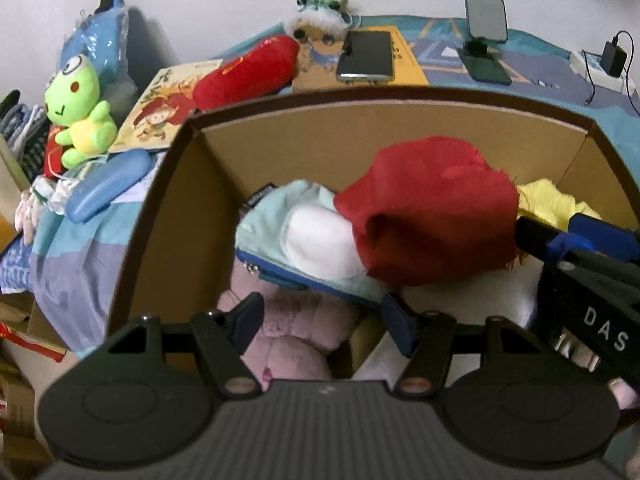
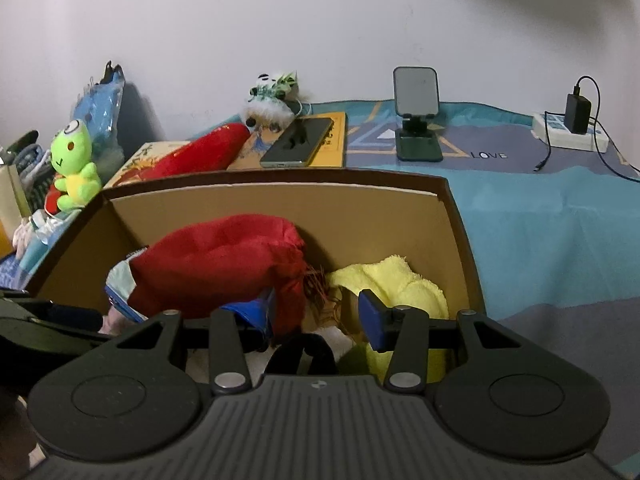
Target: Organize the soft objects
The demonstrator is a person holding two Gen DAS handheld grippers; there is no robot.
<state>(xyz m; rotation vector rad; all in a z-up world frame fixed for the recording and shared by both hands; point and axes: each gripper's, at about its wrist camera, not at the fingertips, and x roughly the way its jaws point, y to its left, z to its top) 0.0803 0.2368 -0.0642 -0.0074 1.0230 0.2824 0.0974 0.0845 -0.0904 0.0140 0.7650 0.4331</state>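
progress – partway | in cardboard box (image 2: 460, 232): red cloth bag (image 2: 224, 264), yellow towel (image 2: 392, 280), pink plush (image 1: 296, 344) | left out beside it: frog plush (image 1: 80, 120), red cushion (image 1: 248, 72) | left tongs (image 1: 320, 320) open, empty – right tongs (image 2: 316, 316) parted, grip unclear

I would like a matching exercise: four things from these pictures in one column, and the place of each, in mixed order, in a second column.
1. red cloth pouch
2. yellow towel
3. green frog plush
4. phone

a. flat on the yellow book
b. in the cardboard box, right end
c. outside the box, at its left
d. in the box, on top of the pile

Pairs: 1-d, 2-b, 3-c, 4-a
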